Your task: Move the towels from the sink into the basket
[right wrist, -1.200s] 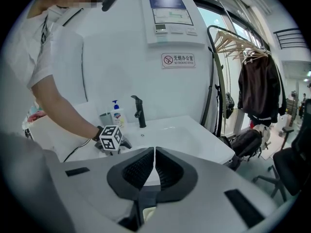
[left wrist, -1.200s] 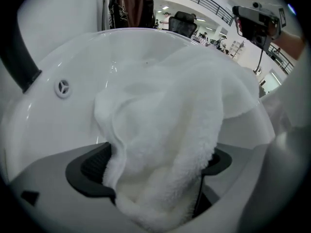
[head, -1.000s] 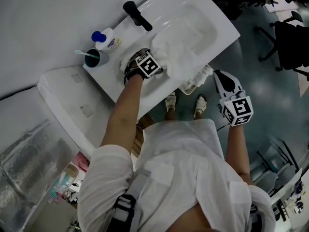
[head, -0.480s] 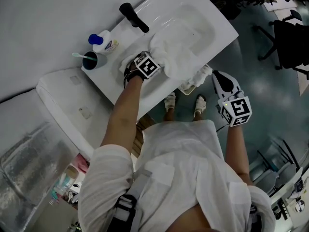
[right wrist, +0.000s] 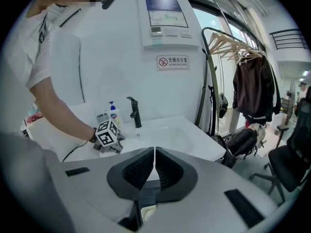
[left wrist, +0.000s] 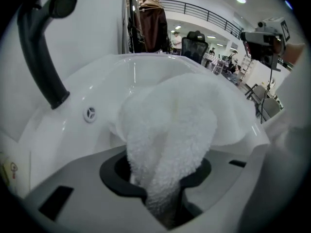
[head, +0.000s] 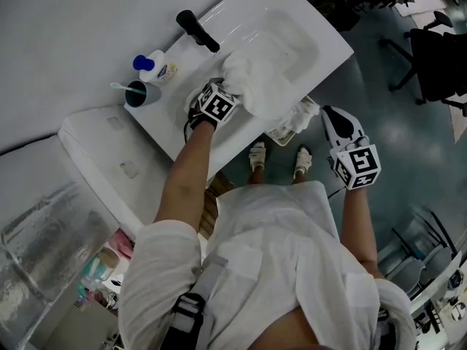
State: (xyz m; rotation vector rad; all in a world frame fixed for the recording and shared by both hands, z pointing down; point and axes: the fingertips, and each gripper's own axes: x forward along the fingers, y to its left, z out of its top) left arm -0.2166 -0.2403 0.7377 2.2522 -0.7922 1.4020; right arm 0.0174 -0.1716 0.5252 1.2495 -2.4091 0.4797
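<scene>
Left gripper (left wrist: pixel 165 178), lately agape, was closing on the towel (left wrist: pixel 175 120) in the sink (left wrist: pixel 97 91). Lifting looked next; right gripper (right wrist: pixel 154 166) hung clenched, empty

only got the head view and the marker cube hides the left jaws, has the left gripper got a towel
observer: yes. The left gripper view shows its jaws closing on a bunched fold of the white towel, with the rest draped into the sink.
operator: and the right one, carrying anything
observer: no. The right gripper view shows its jaws together with nothing between them, held off to the side of the sink.
</scene>
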